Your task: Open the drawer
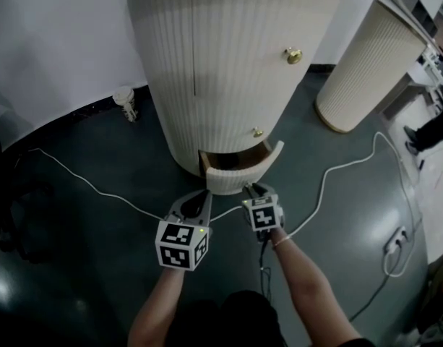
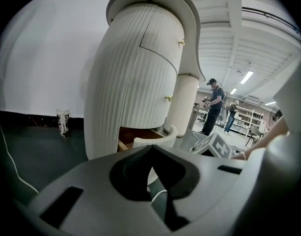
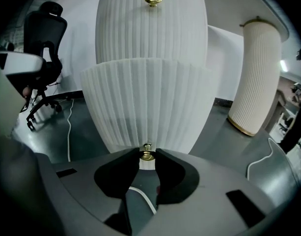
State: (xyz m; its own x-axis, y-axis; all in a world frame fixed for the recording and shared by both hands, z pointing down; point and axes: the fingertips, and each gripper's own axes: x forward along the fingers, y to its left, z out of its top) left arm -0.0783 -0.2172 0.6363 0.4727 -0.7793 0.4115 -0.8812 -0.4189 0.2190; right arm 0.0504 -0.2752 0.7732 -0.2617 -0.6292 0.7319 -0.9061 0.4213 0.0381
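Observation:
The ribbed cream cabinet (image 1: 221,56) has its bottom drawer (image 1: 239,170) pulled partly out, and the wooden inside shows behind the curved front. In the right gripper view the drawer front (image 3: 148,102) fills the middle, and my right gripper (image 3: 147,153) is shut on its small brass knob (image 3: 147,155). In the head view the right gripper (image 1: 251,189) sits right at the drawer front and hides the knob. My left gripper (image 1: 201,195) hangs just left of the drawer, touching nothing. Its jaws meet at the tips (image 2: 150,147) and hold nothing.
Two more brass knobs (image 1: 293,55) (image 1: 258,131) sit higher on the cabinet. A second ribbed column (image 1: 366,63) stands to the right. A white cable (image 1: 98,190) crosses the dark floor, with a power strip (image 1: 396,241) at the right. A cup (image 1: 126,103) stands by the wall. People stand far off (image 2: 214,104).

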